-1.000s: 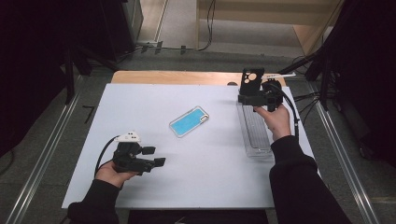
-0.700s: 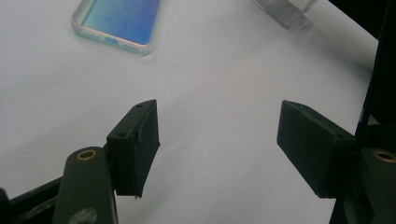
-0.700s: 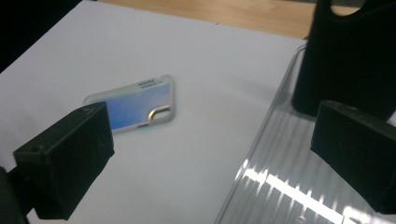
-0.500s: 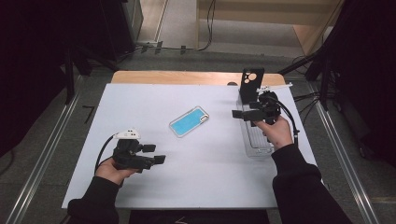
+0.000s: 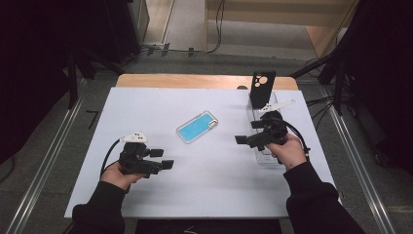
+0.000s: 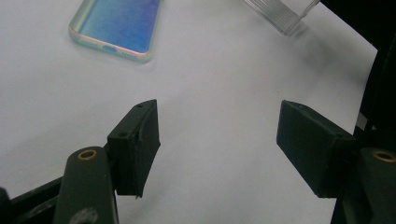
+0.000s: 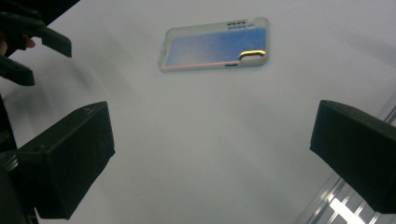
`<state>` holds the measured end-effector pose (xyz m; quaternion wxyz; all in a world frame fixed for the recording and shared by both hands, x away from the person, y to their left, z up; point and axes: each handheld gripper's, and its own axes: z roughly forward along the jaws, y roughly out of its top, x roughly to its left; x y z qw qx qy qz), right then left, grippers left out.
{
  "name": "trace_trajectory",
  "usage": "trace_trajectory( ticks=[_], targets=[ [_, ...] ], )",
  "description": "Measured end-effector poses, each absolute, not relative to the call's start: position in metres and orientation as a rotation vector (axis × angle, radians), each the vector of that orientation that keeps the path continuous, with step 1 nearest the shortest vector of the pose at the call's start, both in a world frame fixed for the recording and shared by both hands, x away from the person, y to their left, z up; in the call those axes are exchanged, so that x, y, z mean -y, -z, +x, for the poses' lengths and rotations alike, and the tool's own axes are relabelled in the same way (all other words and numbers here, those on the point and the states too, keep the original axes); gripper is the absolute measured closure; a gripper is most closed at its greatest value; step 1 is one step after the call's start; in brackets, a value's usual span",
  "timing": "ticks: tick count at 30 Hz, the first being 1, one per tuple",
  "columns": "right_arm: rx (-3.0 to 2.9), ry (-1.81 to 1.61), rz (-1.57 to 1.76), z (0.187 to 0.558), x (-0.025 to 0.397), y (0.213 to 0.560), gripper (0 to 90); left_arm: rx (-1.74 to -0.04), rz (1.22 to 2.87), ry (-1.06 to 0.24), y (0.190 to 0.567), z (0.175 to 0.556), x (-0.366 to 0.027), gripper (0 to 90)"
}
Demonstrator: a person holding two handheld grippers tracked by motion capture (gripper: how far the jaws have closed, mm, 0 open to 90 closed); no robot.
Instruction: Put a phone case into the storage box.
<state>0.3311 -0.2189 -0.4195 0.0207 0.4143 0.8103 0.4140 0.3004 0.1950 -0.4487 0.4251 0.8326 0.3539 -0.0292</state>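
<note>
Where matte white table (image 5: 146,102) spreads, glossy blue rounded phone case (image 5: 197,126) between wide, empty black jaws.

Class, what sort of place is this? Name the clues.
Probably a lab data-recording station: white table edged by metal rails, cables on the floor, and dark curtains at both sides.

White sheet (image 5: 146,107) covering the worktop almost to its edges, bare wood strip (image 5: 195,81) left along the far edge. Grey floor (image 5: 190,61) all around. Metal rail (image 5: 44,161) running past the left edge, another rail (image 5: 363,168) past the right edge. Black cables (image 5: 216,24) trailing beyond the far edge, more cables (image 5: 321,100) off the far right corner. Pale wooden furniture (image 5: 272,12) farther back, dark drapes (image 5: 39,73) on the left.
</note>
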Motion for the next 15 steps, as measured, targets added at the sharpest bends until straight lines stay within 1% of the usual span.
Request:
trace_trajectory(
  ticks=[1, 2, 3, 4, 15],
  targets=[
    [-2.516, -1.288, 1.272, 0.328, 0.218, 0.42, 0.0, -0.886, 2.08, 0.076, 0.449, 0.301, -0.195, 30.3],
    [-2.518, -1.286, 1.268, 0.325, 0.217, 0.421, 2.7, -0.885, 2.078, 0.08, 0.449, 0.301, -0.195, 30.4],
    [-2.516, -1.284, 1.262, 0.322, 0.217, 0.421, 8.8, -0.887, 2.077, 0.081, 0.448, 0.301, -0.195, 30.4],
    [-2.522, -1.286, 1.26, 0.32, 0.216, 0.422, 11.1, -0.885, 2.078, 0.079, 0.448, 0.301, -0.195, 30.4],
    [-2.579, -1.305, 1.205, 0.29, 0.215, 0.437, 12.5, -0.883, 2.06, 0.103, 0.448, 0.303, -0.196, 30.4]
  ],
)
